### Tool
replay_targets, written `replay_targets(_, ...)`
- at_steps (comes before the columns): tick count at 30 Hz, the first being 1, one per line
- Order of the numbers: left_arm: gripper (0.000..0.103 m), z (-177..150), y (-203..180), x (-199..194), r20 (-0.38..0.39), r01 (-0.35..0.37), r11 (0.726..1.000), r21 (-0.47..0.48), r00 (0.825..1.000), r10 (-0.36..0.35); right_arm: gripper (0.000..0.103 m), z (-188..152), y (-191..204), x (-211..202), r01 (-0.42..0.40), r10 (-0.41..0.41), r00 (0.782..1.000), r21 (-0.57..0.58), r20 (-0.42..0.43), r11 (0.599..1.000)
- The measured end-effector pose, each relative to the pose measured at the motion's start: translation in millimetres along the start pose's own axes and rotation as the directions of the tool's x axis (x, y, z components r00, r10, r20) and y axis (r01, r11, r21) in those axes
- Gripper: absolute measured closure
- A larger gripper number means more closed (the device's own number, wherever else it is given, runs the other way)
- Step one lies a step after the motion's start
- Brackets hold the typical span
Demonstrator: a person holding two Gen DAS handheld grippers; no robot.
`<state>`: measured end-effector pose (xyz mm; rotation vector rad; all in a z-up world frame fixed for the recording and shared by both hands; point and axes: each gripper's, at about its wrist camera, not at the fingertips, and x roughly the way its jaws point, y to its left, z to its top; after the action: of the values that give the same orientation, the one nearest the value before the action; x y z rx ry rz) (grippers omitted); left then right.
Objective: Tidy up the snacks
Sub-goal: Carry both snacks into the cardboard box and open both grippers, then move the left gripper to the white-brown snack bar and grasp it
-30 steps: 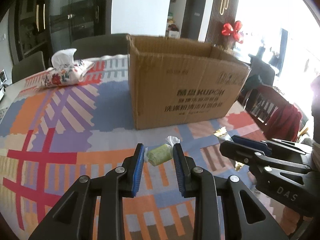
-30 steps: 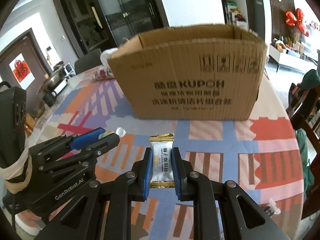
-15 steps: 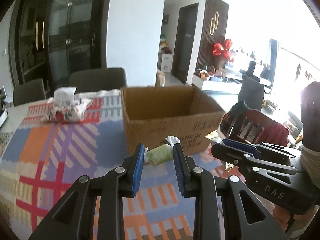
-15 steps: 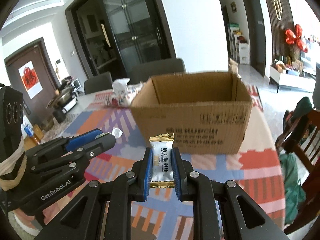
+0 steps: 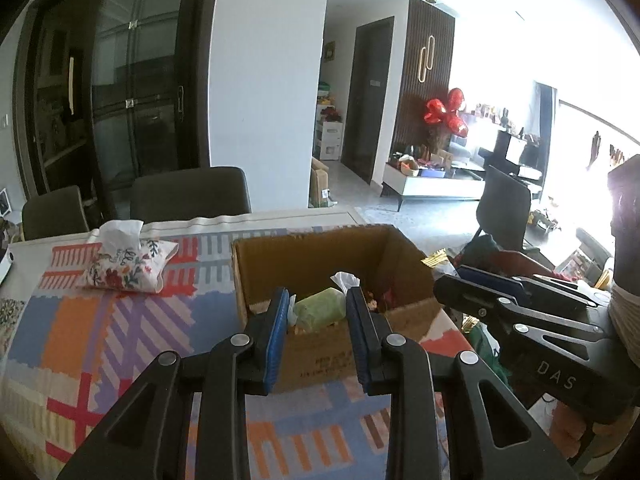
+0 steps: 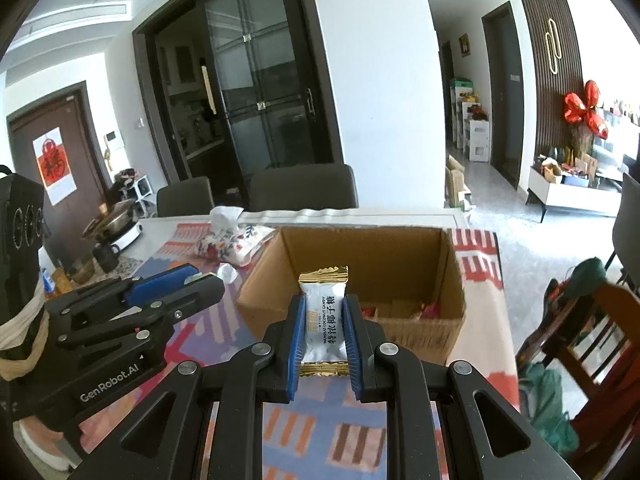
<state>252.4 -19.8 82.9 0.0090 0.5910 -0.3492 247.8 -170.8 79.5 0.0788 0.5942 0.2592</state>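
Note:
My left gripper (image 5: pixel 320 312) is shut on a green wrapped candy (image 5: pixel 320 309) with twisted white ends, held in the air in front of the open cardboard box (image 5: pixel 312 252). My right gripper (image 6: pixel 323 322) is shut on a white and gold coconut candy packet (image 6: pixel 325 312), also raised before the same box (image 6: pixel 368 252). Several snacks lie on the box floor (image 6: pixel 424 309). Each gripper shows in the other's view: the right gripper (image 5: pixel 492 284) on the right, the left gripper (image 6: pixel 176 280) on the left.
The box stands on a table with a colourful patterned cloth (image 5: pixel 80 320). A floral tissue pouch (image 5: pixel 128 264) lies behind and left of the box. Dark chairs (image 5: pixel 188 196) stand at the far edge, a wooden chair (image 6: pixel 592 344) to the right, a pot and cups (image 6: pixel 112 232) far left.
Both grippers have risen with their candies still held. The views now look down over the box rim into its inside, where earlier only its printed front showed.

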Motion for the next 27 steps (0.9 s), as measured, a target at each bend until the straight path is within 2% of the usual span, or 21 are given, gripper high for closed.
replay_targets(11, 0.074, 29, 10, 44, -0.046, -0.013, 1.0, -0.016, 0.999, 0.012, 0.083, 35, -19, 40, 0.036, -0.037, 0.999, -0.007, -0.035, 0.999)
replay_targets(16, 0.072, 37, 10, 66, -0.079, -0.041, 0.999, -0.018, 0.996, 0.04, 0.083, 40, -28, 56, 0.05, -0.05, 0.997, -0.012, -0.058, 0.999)
replay_targets(18, 0.061, 40, 9, 71, -0.093, -0.067, 0.997, -0.026, 0.994, 0.064, 0.083, 41, -34, 64, 0.057, -0.057, 0.996, 0.0, -0.069, 0.998)
replay_targets(19, 0.048, 41, 9, 73, -0.101, -0.085, 0.996, -0.024, 0.991, 0.082, 0.082, 42, -36, 67, 0.061, -0.06, 0.996, 0.003, -0.071, 0.998)
replay_targets(21, 0.045, 40, 9, 69, -0.089, -0.099, 0.995, -0.027, 0.991, 0.096, 0.066, 42, -40, 72, 0.096, -0.096, 0.992, 0.001, -0.087, 0.995)
replay_targets(22, 0.045, 39, 8, 67, -0.086, -0.103, 0.994, -0.023, 0.991, 0.1, 0.054, 40, -42, 71, 0.121, -0.12, 0.989, 0.005, -0.086, 0.993)
replay_targets(27, 0.04, 25, -2, 48, -0.061, -0.121, 0.993, 0.016, 0.991, 0.122, 0.052, 24, -44, 53, 0.151, -0.15, 0.986, 0.008, -0.071, 0.989)
